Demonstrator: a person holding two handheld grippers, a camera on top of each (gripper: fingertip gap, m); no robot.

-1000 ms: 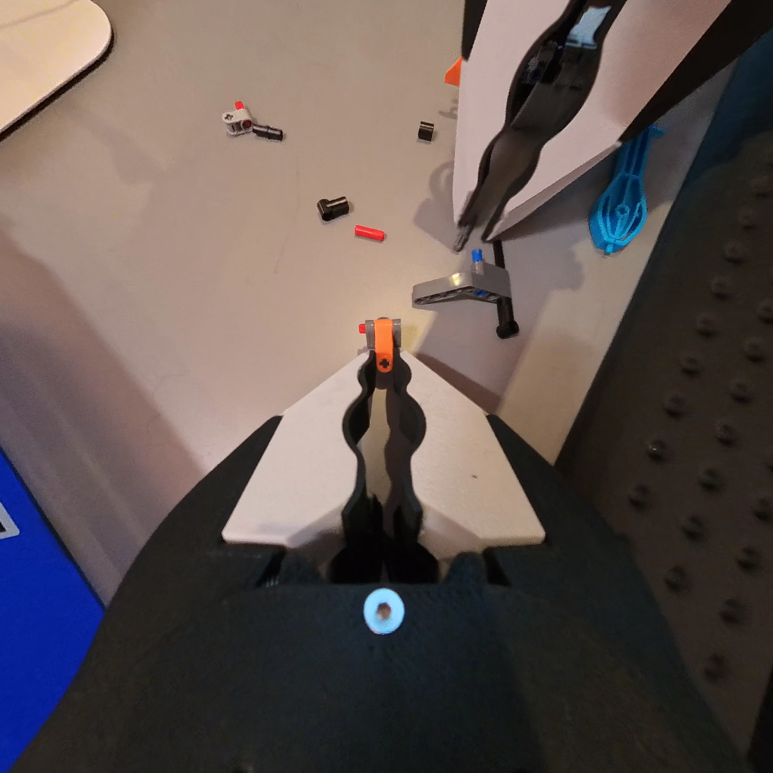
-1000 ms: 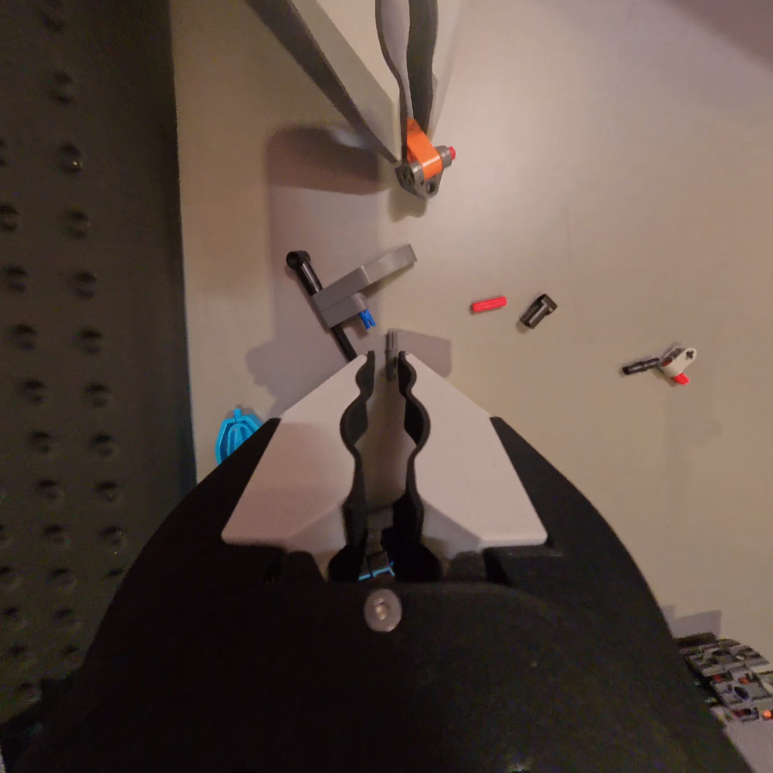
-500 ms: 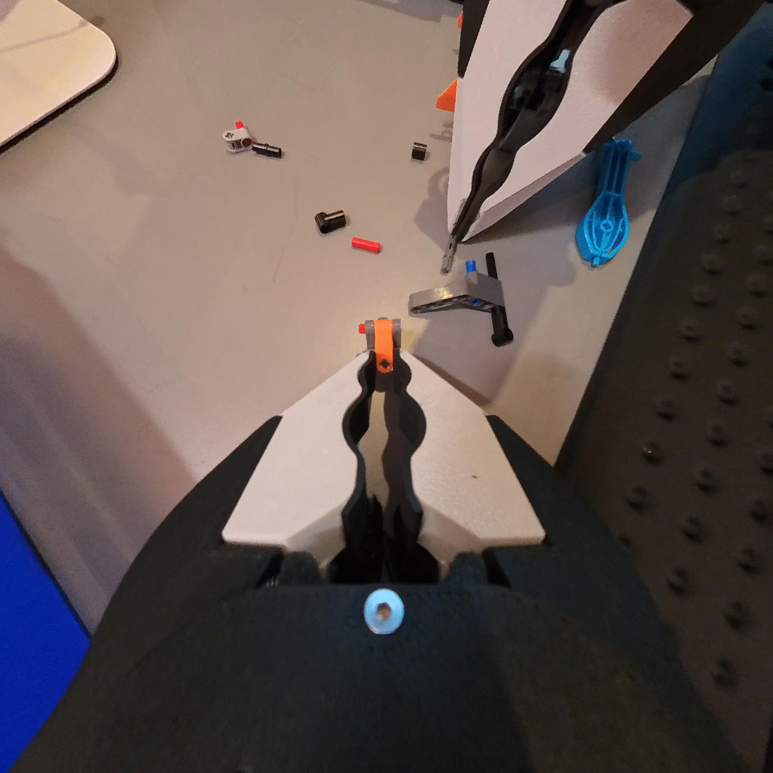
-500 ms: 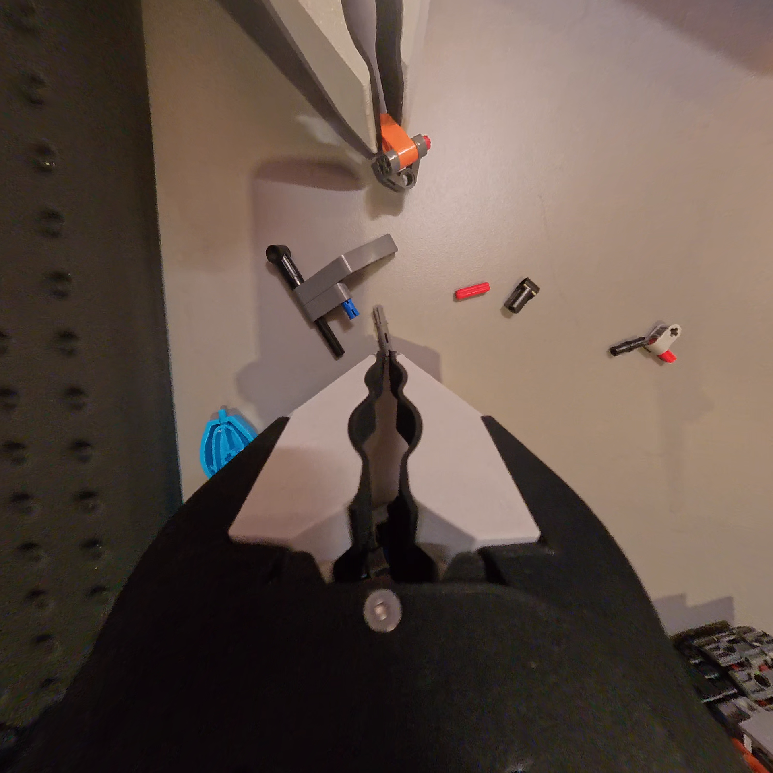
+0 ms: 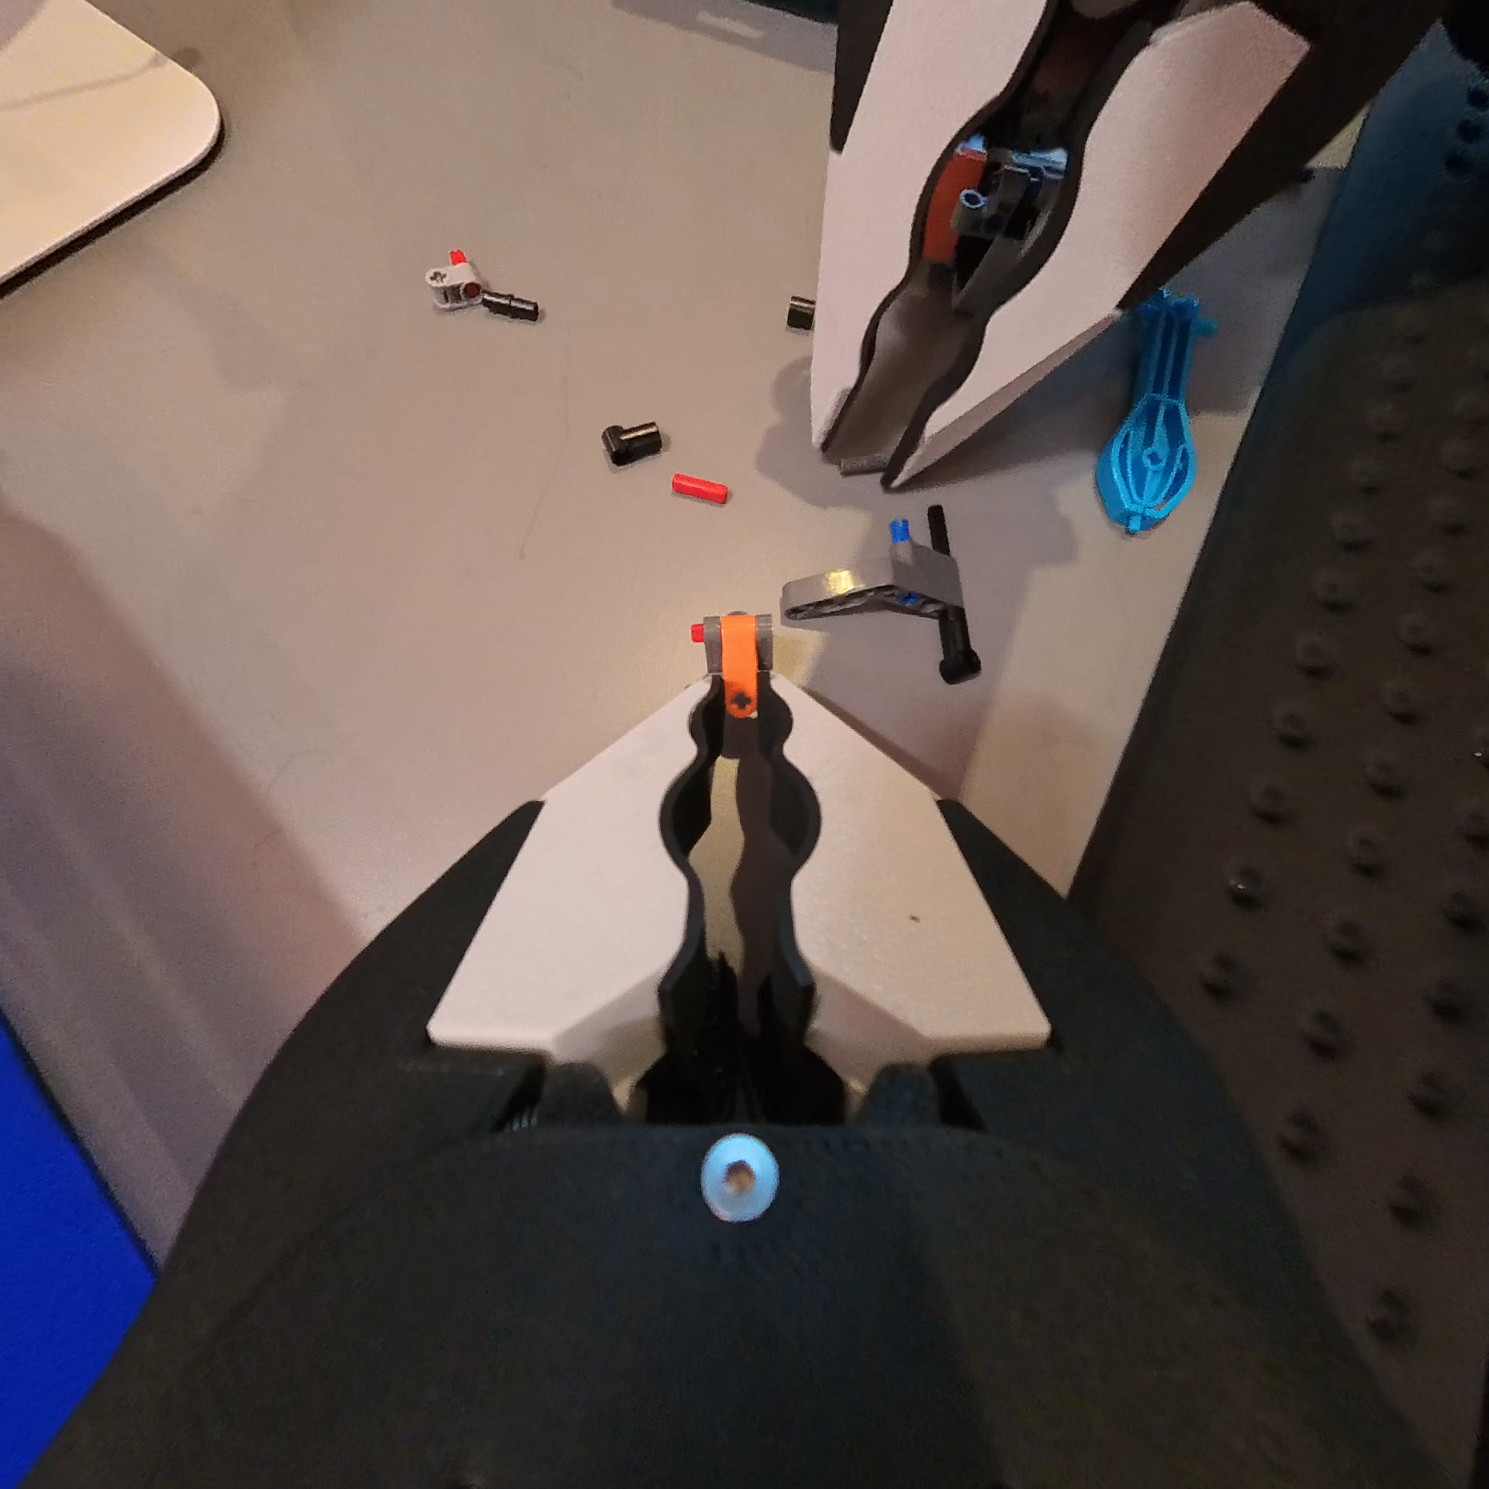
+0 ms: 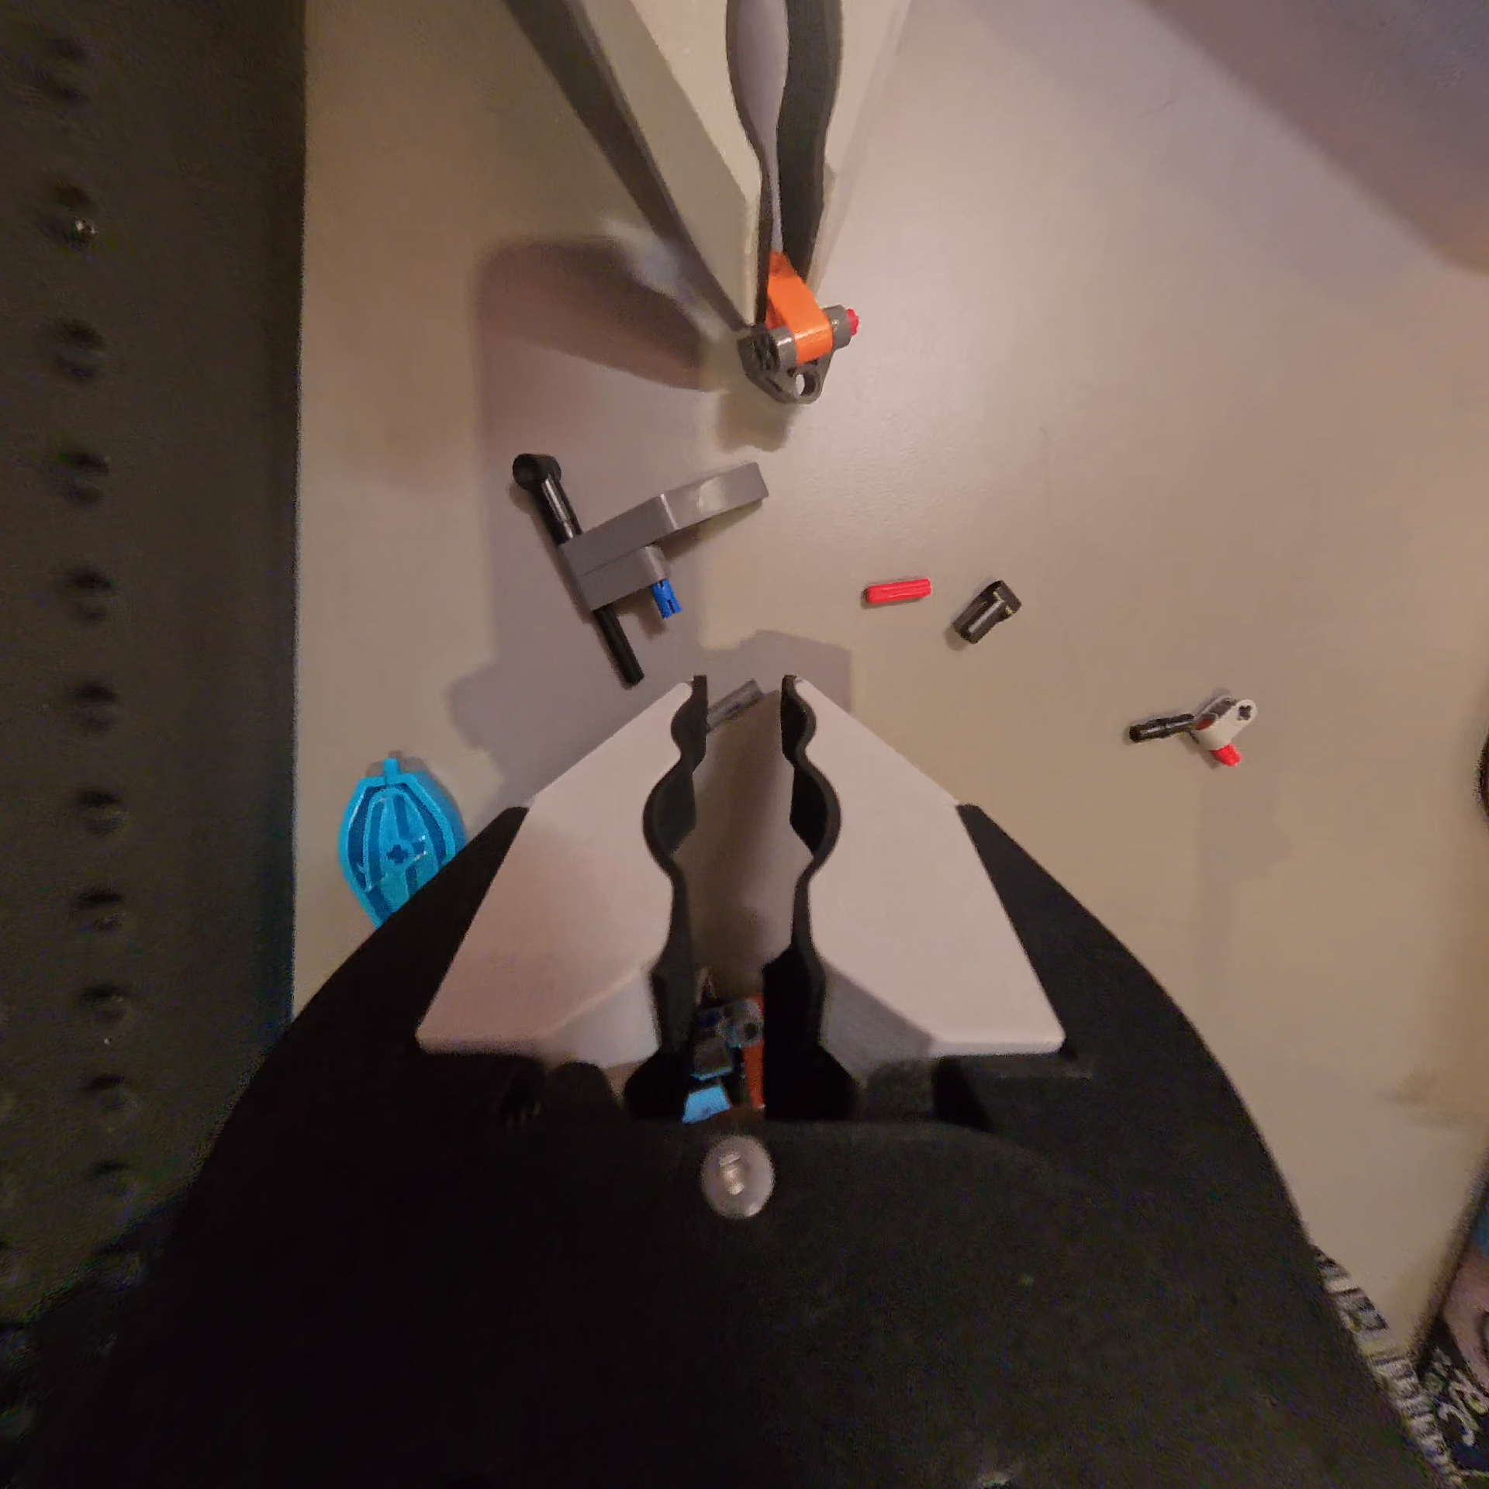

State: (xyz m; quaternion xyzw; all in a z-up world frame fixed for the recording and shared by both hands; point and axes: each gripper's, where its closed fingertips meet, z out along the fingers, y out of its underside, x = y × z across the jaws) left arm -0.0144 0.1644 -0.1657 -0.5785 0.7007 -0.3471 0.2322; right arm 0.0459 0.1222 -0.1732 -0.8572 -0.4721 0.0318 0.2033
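- Orange plastic shows first: the left gripper [image 5: 737, 685] is pinched tight on a small orange-and-grey connector piece [image 5: 737, 657] with a red pin end, held just above the beige tabletop [image 5: 322, 564].
- The right gripper [image 6: 741, 685] stands with its fingers spread apart, tips down near the table; a thin grey axle [image 6: 733, 699] lies between the tips, and I cannot tell whether either finger touches it.
- Just beyond the right gripper sits a grey angled beam [image 6: 661, 532] with a black axle [image 6: 576, 564] through it and a blue pin [image 6: 665, 600] at one end.
- Farther out lie a red pin [image 6: 897, 591], a black connector [image 6: 985, 610], and a white connector with a black pin [image 6: 1196, 725], all well apart.
- A light-blue ribbed piece [image 6: 395, 842] rests beside the dark studded mat [image 6: 121, 644].
- In the left wrist view another small black piece [image 5: 799, 312] sits beside the right gripper.
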